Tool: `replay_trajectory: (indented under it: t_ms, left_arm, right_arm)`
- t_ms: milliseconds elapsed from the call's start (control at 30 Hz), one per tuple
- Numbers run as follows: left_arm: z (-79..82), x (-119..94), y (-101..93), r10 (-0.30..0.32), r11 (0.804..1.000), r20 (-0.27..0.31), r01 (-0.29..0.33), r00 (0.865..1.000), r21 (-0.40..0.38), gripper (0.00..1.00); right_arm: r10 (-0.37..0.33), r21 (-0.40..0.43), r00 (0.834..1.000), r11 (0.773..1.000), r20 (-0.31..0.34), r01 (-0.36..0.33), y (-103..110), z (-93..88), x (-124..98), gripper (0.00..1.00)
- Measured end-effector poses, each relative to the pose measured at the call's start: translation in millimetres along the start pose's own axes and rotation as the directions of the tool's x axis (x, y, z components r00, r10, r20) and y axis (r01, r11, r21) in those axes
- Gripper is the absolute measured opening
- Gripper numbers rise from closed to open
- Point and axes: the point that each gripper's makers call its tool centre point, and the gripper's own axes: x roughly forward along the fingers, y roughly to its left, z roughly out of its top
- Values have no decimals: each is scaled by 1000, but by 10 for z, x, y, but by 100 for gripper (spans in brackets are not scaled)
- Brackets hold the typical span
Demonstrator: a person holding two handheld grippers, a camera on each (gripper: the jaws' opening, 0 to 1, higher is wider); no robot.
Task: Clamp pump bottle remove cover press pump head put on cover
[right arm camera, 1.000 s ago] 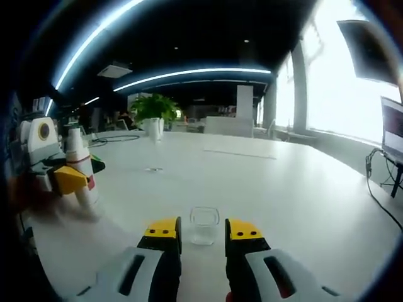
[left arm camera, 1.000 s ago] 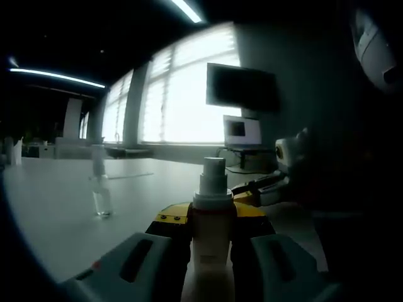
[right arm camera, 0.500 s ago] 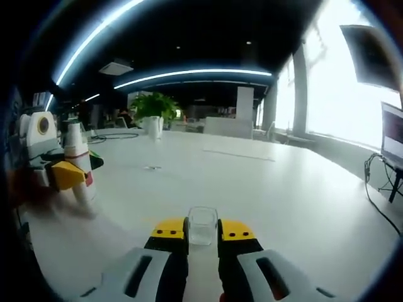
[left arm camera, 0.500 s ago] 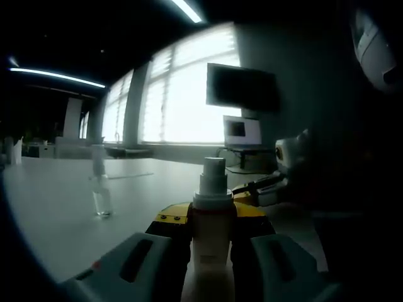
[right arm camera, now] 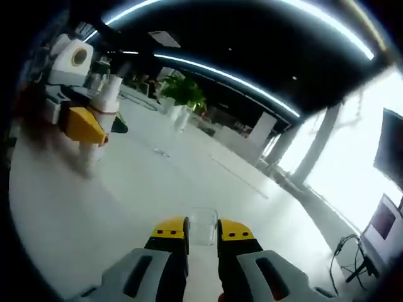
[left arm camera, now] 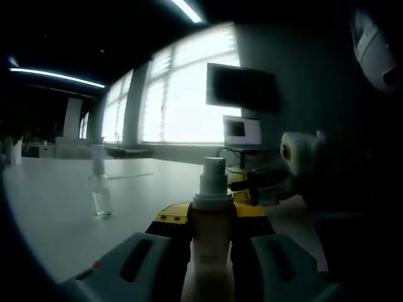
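The white pump bottle (left arm camera: pixel 211 248) stands upright with my left gripper (left arm camera: pixel 211 216) shut on its body. Its bare pump head (left arm camera: pixel 213 171) rises above the yellow jaw tips. My right gripper (left arm camera: pixel 253 185) hovers just right of the pump head. In the right gripper view, the small clear cover (right arm camera: pixel 203 221) sits pinched between the yellow jaw tips of my right gripper (right arm camera: pixel 201 230), off the white table (right arm camera: pixel 126 207). The left gripper (right arm camera: pixel 93 123) with the bottle (right arm camera: pixel 106 100) is at the upper left there, tilted in the picture.
A tall clear object (left arm camera: pixel 100 187) stands on the table to the left of the bottle. A dark monitor (left arm camera: pixel 242 88) and a laptop (left arm camera: pixel 242 132) are at the far edge by bright windows. A potted plant (right arm camera: pixel 184 93) stands far across the table.
My right gripper's jaws have shut on the clear cover and lifted it, tilting as it went. In the left gripper view it has come up and closer to the pump head.
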Motion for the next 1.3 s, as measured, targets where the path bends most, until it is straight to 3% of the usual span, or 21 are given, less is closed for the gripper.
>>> replay_trajectory:
  t_ms: [200,567,1300]
  left_arm:
    - [1,-2,-2,1,1000,0,-1,1000,2,14]
    - [-4,-2,2,1,1000,0,-1,1000,2,14]
    - [-3,0,-4,2,1000,0,-2,1000,4,14]
  right_arm:
    - [-11,-201,1000,980,-10,8,81,33,-16,13]
    - [-4,-343,1000,939,-26,-5,174,49,-29,13]
    - [48,-288,998,956,-47,-59,256,-7,-15,18]
